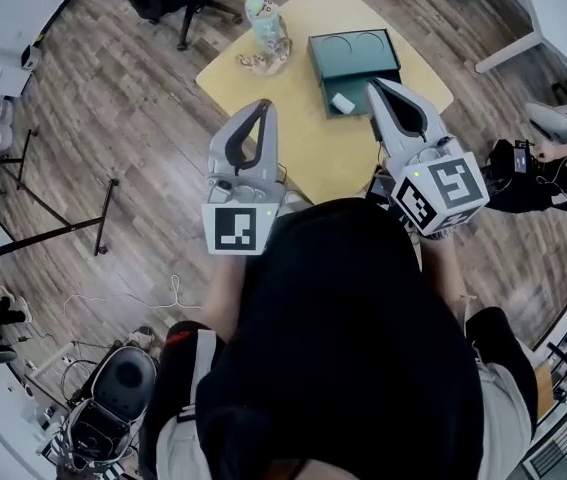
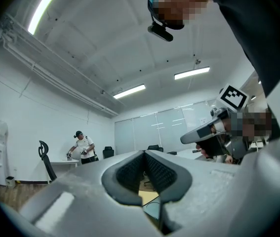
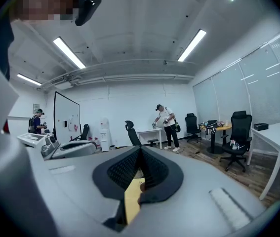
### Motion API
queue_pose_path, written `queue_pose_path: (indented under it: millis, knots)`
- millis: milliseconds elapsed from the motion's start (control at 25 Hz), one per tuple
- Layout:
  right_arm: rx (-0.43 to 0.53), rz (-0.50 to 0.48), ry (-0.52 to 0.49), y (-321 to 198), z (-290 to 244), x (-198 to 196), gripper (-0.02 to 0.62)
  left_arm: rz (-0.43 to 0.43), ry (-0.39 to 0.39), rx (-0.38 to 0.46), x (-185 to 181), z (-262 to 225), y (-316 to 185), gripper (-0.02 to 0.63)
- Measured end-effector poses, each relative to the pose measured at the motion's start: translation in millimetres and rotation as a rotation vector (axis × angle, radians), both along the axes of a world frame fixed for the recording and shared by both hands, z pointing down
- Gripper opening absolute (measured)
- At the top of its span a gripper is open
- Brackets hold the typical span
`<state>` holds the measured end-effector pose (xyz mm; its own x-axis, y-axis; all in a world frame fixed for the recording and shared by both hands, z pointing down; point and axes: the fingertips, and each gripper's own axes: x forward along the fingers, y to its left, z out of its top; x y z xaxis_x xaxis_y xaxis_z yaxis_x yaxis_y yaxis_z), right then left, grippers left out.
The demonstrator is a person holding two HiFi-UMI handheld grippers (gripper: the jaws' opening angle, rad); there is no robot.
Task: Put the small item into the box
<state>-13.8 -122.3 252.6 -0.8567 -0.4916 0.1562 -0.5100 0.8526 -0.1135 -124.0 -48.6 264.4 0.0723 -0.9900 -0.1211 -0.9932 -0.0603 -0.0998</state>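
While both grippers hang above the near edge of the desk (image 1: 315, 153), neither holds anything. The left gripper (image 1: 262, 107) has its jaws pressed together with nothing between them, and the right gripper (image 1: 374, 86) is likewise closed and empty, its tip just over the box.

The dark green box (image 1: 354, 56) sits toward the desk's right edge, and its lower tray stands open on the side facing the person. The small item (image 1: 343, 102), a white rounded piece, lies in that tray near its front wall, so the placing looks done already.

It appears light and compact, probably stiff, though it is too small to tell the material. If it must be lifted again, a pinch across its narrow width, from above, would suit. Its smooth look suggests it could slip, and the tray wall close beside it leaves little room for one jaw.

A pale patterned object (image 1: 267, 32) stands near the desk's far left edge.
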Motion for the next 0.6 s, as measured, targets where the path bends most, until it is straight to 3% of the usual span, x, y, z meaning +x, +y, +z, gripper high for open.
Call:
queue_pose_path:
  millis: [600]
  knots:
    - [0.034, -0.029, -0.024, 25, -16, -10, 0.002, 0.04, -0.001, 0.001, 4, -9, 8, 0.002]
